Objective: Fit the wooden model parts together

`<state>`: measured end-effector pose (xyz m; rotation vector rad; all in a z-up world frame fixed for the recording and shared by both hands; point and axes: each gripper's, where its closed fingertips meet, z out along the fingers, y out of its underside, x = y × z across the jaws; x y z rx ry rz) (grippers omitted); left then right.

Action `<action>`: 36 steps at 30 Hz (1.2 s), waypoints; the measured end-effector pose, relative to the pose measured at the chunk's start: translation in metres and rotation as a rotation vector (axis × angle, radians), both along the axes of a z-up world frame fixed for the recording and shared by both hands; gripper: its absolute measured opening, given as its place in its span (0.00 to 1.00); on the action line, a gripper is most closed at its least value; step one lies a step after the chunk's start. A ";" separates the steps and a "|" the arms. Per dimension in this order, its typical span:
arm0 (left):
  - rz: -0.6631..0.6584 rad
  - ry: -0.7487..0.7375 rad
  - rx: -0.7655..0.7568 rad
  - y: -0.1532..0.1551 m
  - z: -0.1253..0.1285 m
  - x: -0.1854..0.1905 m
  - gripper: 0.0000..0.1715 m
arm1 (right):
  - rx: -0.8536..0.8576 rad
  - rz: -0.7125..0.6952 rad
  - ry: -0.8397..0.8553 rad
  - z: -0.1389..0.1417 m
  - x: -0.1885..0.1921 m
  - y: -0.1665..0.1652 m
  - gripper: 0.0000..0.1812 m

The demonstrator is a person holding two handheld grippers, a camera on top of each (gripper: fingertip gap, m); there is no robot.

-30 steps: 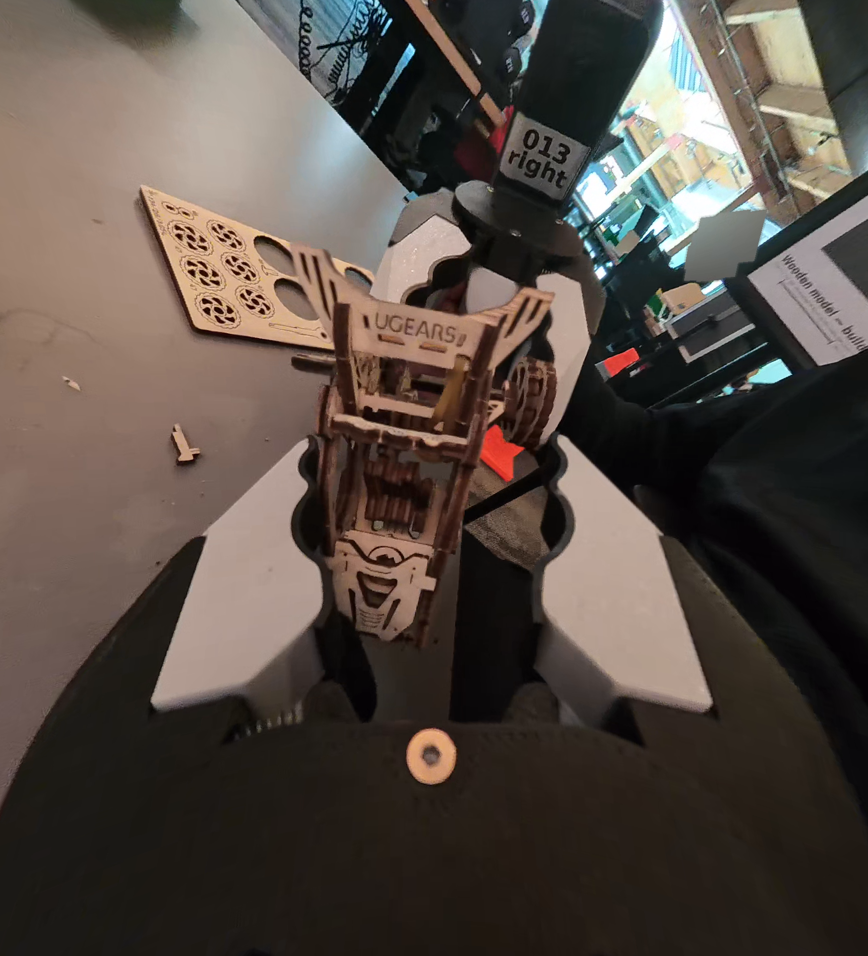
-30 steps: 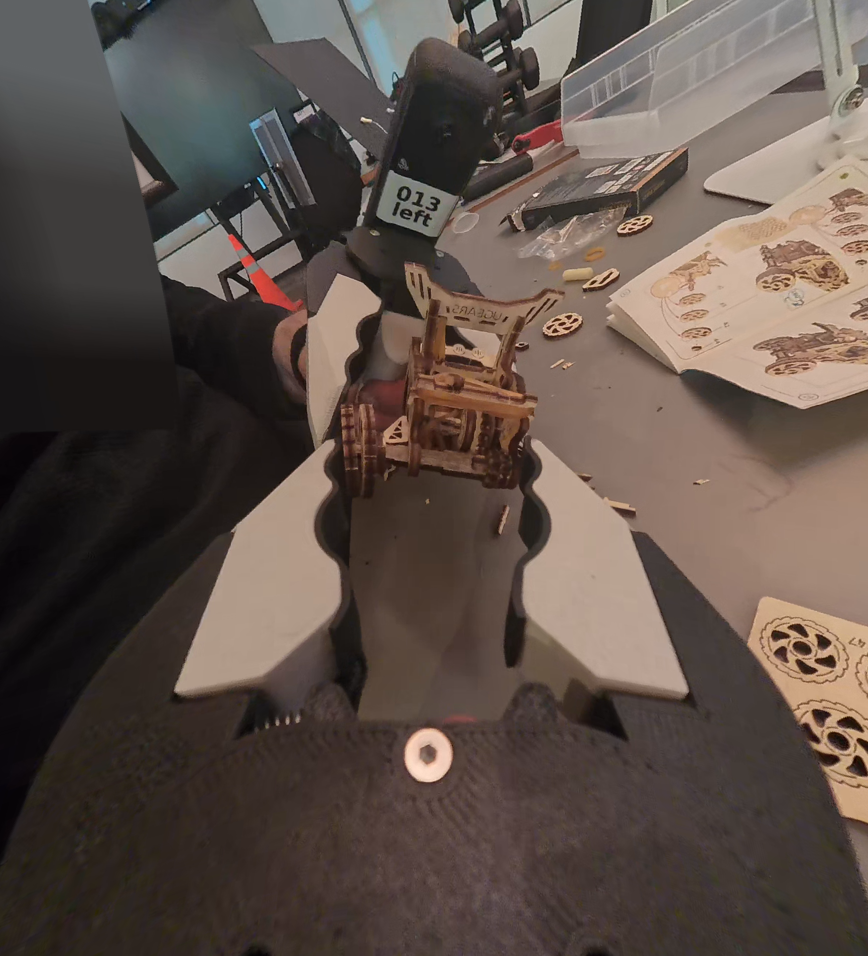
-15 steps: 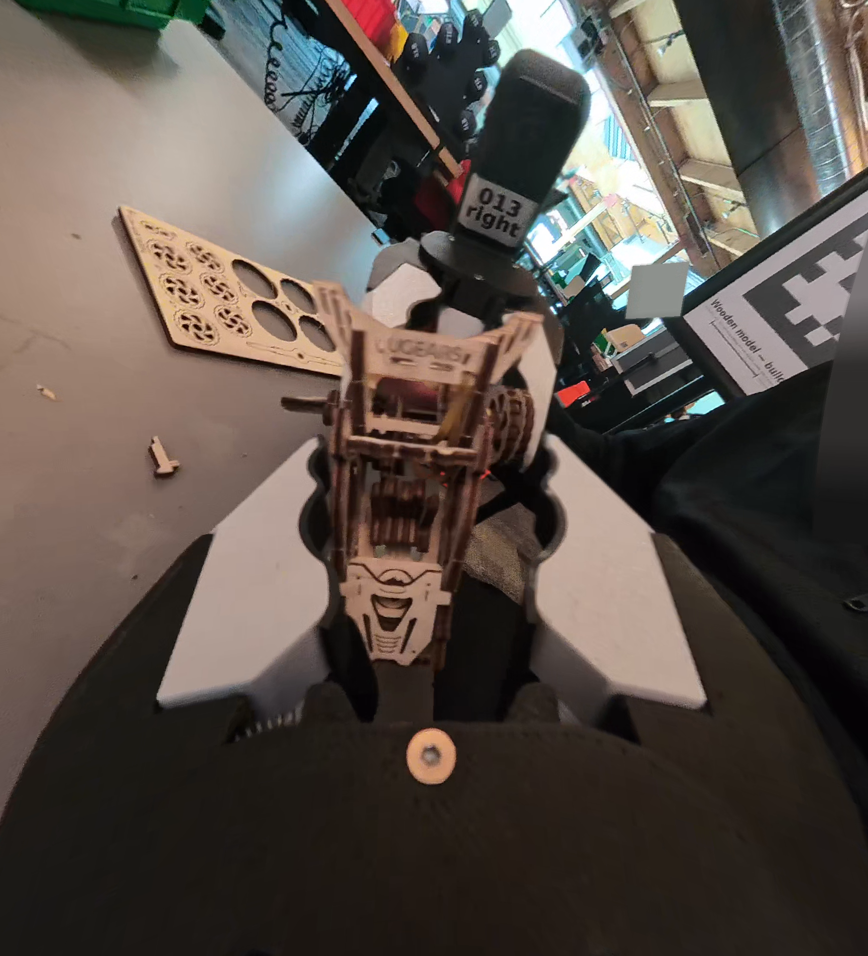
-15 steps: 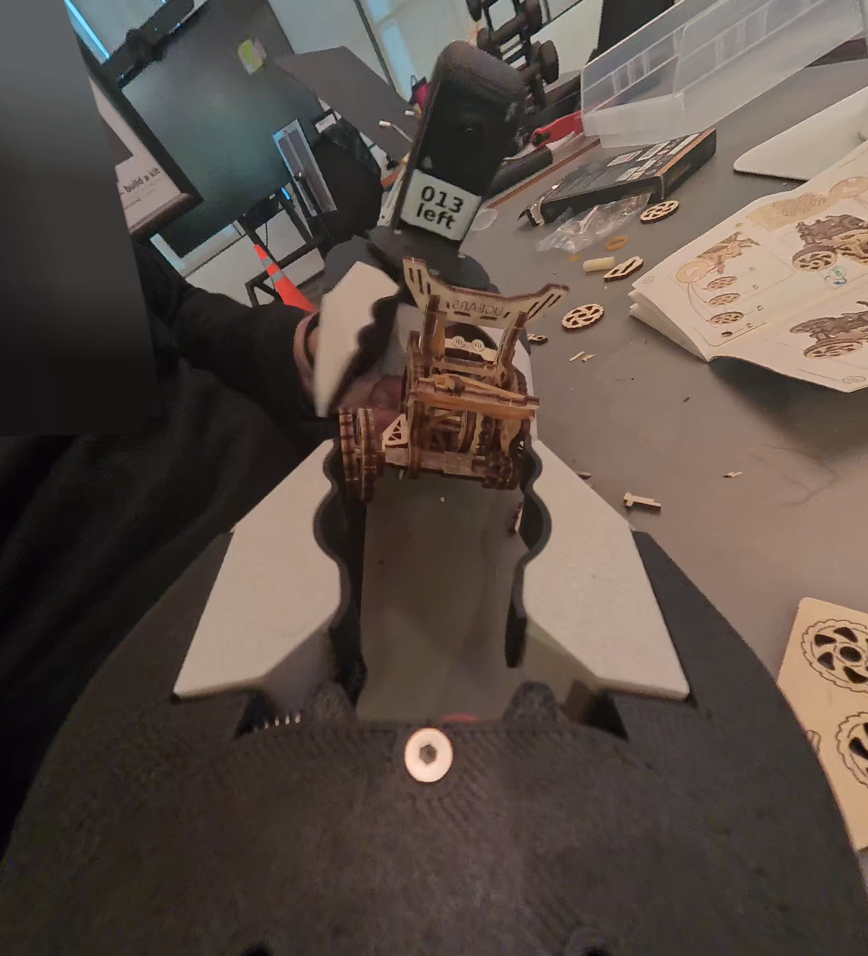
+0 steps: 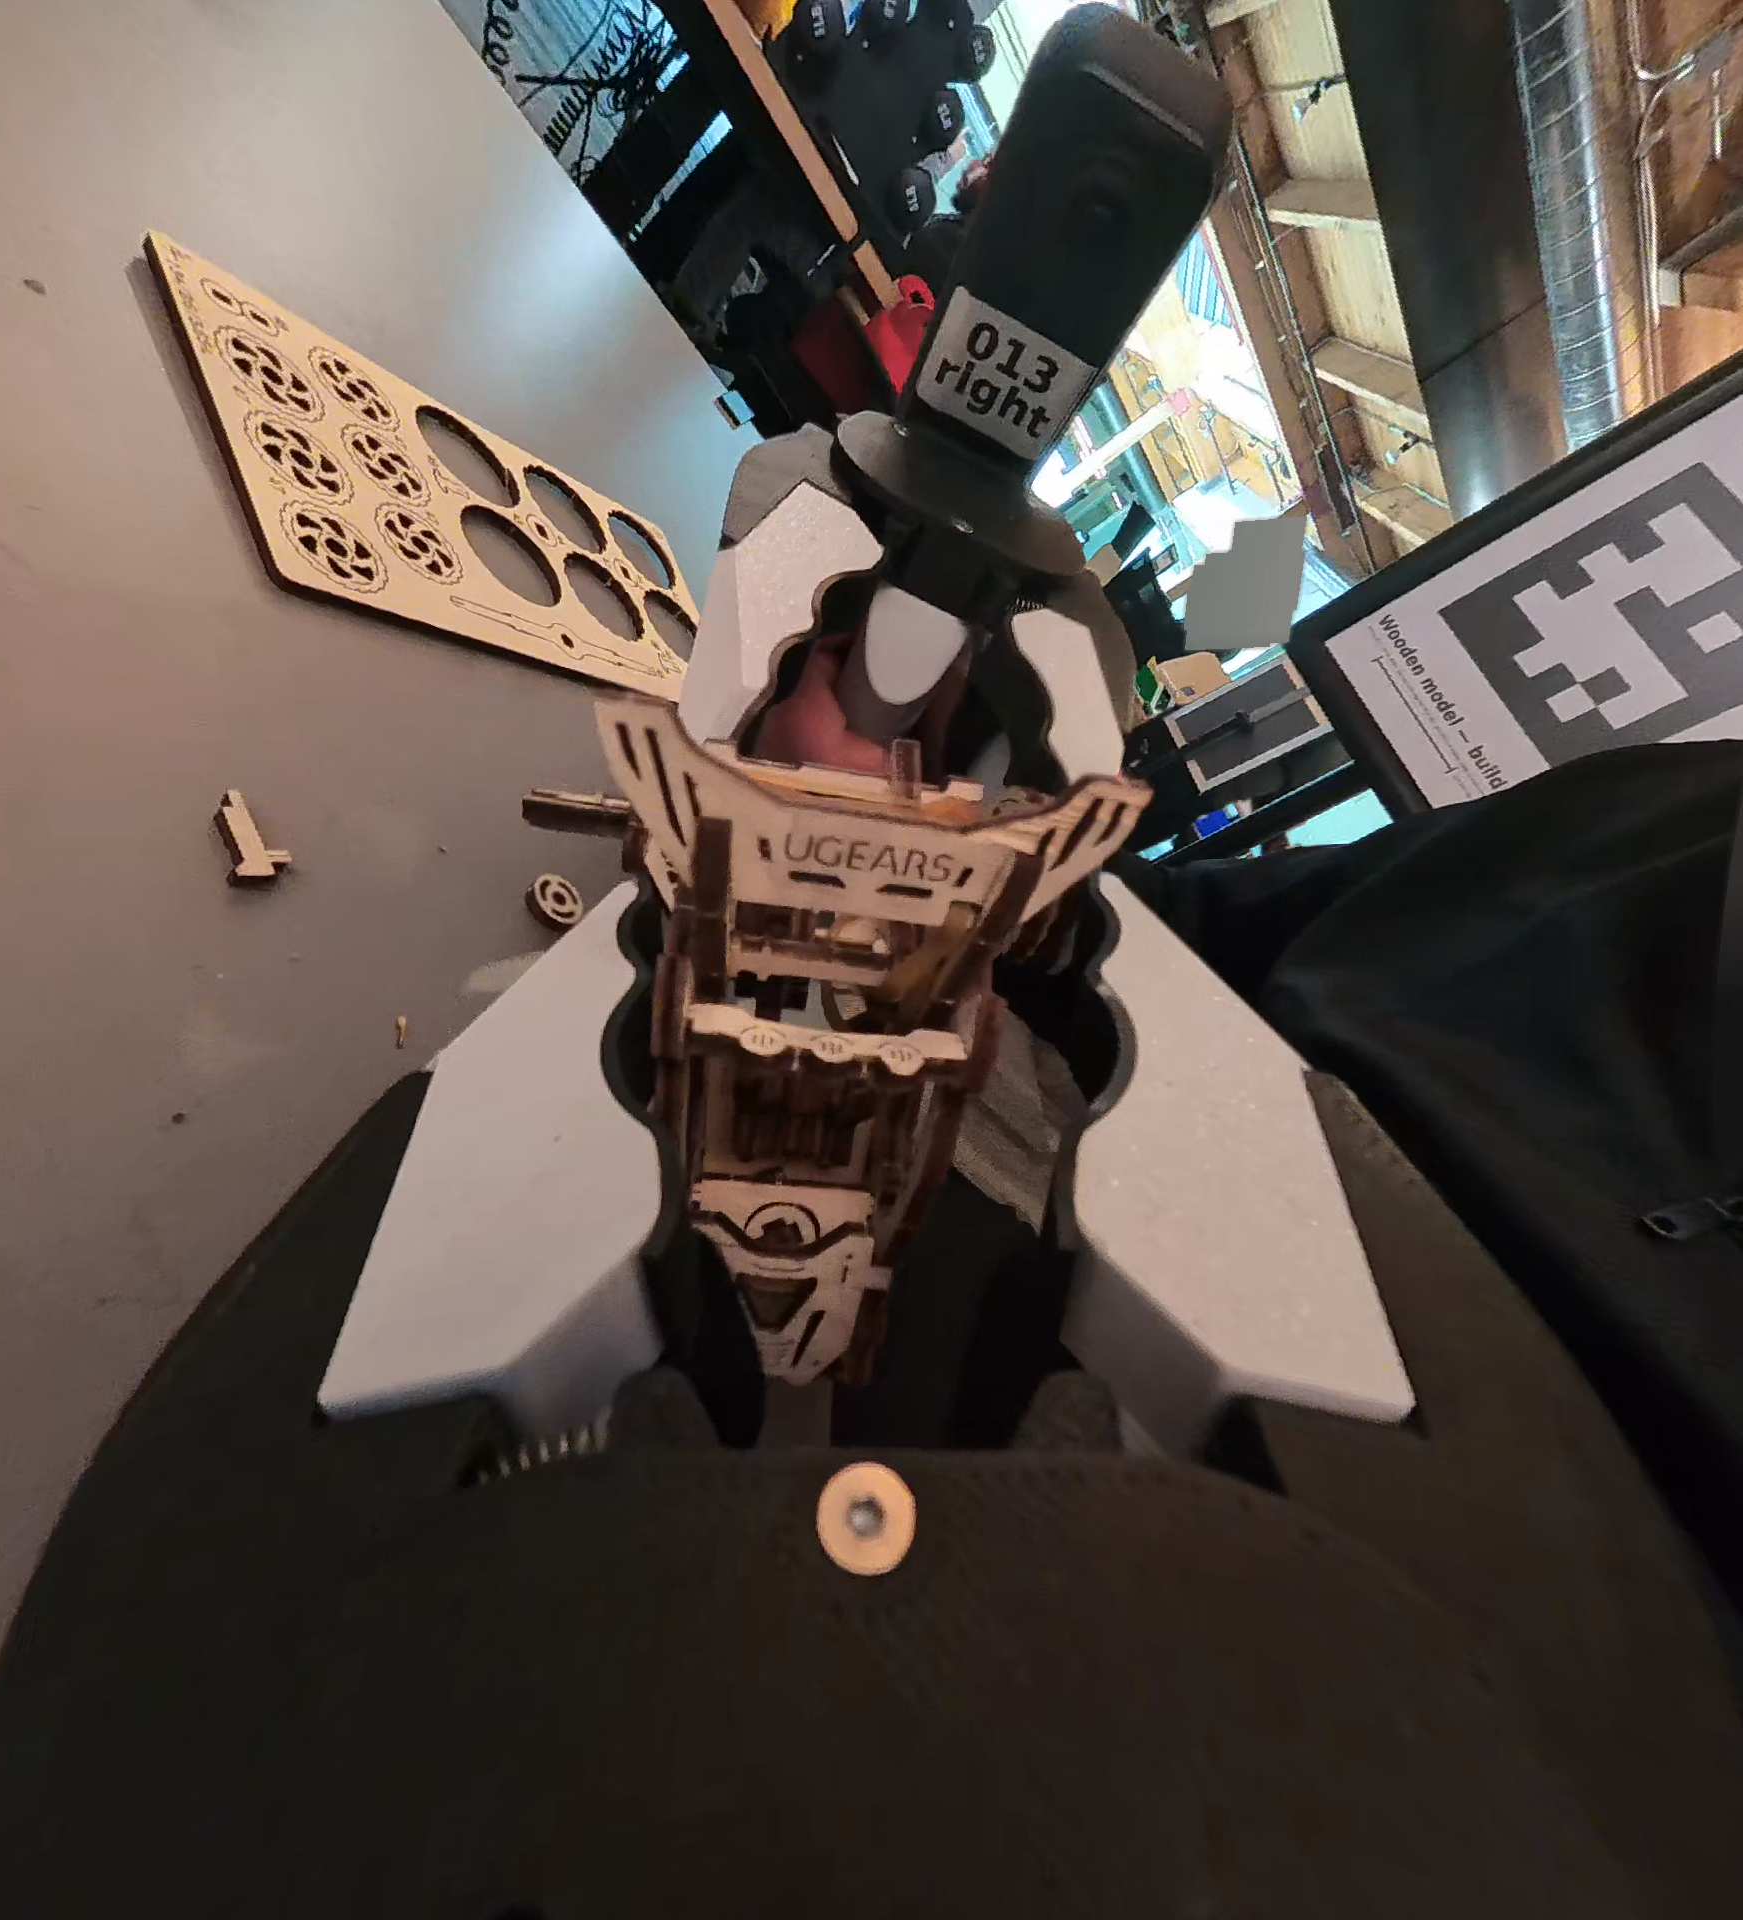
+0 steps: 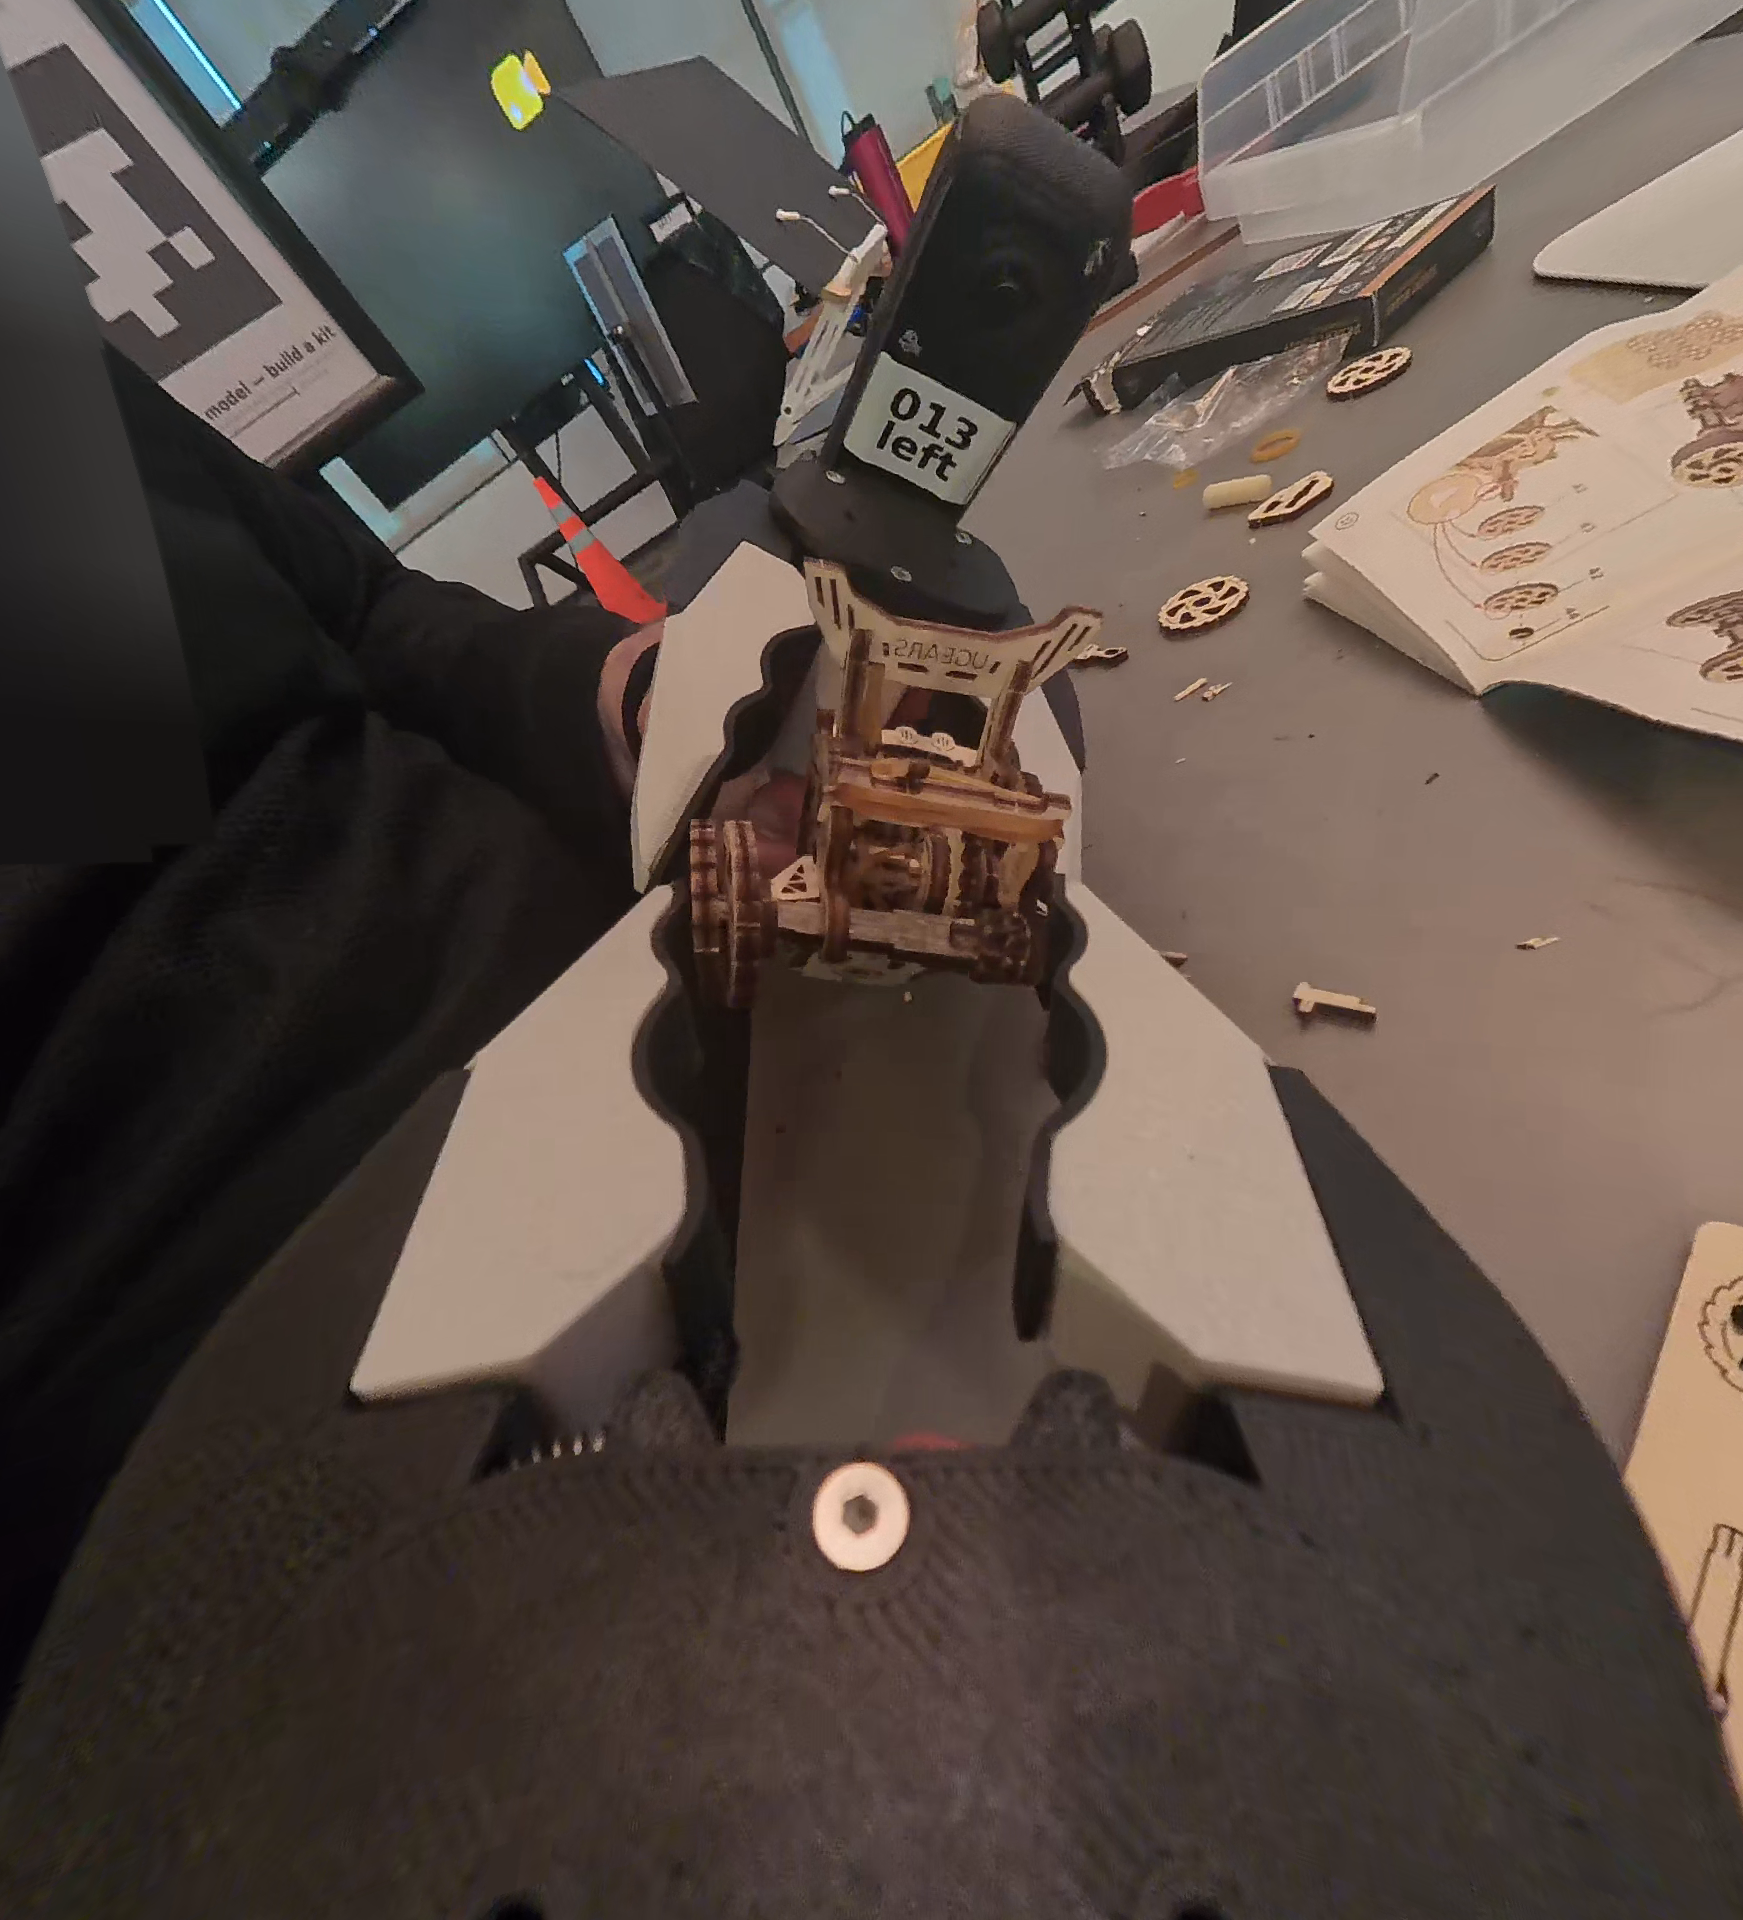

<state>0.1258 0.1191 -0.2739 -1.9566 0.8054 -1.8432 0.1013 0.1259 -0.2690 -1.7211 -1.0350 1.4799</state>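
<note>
L gripper [image 5: 862, 1049] clamped on wooden model [image 5: 846, 997], R gripper [image 6: 867, 935] gripping its far end, white labels on both camera stalks

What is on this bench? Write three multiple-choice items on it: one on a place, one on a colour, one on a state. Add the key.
1. Where is the booklet?
A. on a chair
B. open on the table
C. standing on a shelf

2. What colour is the cone?
A. orange
B. blue
C. green

3. How is the model placed?
A. lying flat on the table
B. taken apart in a heap
C. held up in the right gripper

Key:
1 B, its open pages lie flat on the grey top.
2 A, it shows orange behind the sleeve.
3 C, the jaws press on both of its sides, clear of the table.
</note>
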 end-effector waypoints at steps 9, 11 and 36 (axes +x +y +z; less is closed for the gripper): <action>0.011 -0.007 0.013 0.003 -0.002 -0.002 0.41 | -0.044 0.017 0.057 0.008 0.005 -0.001 0.37; 0.017 -0.005 0.024 0.004 -0.002 -0.002 0.41 | -0.039 0.013 0.058 0.009 0.008 -0.001 0.39; -0.006 -0.049 0.086 0.003 0.012 -0.001 0.42 | -0.147 0.048 0.133 0.013 0.014 0.005 0.36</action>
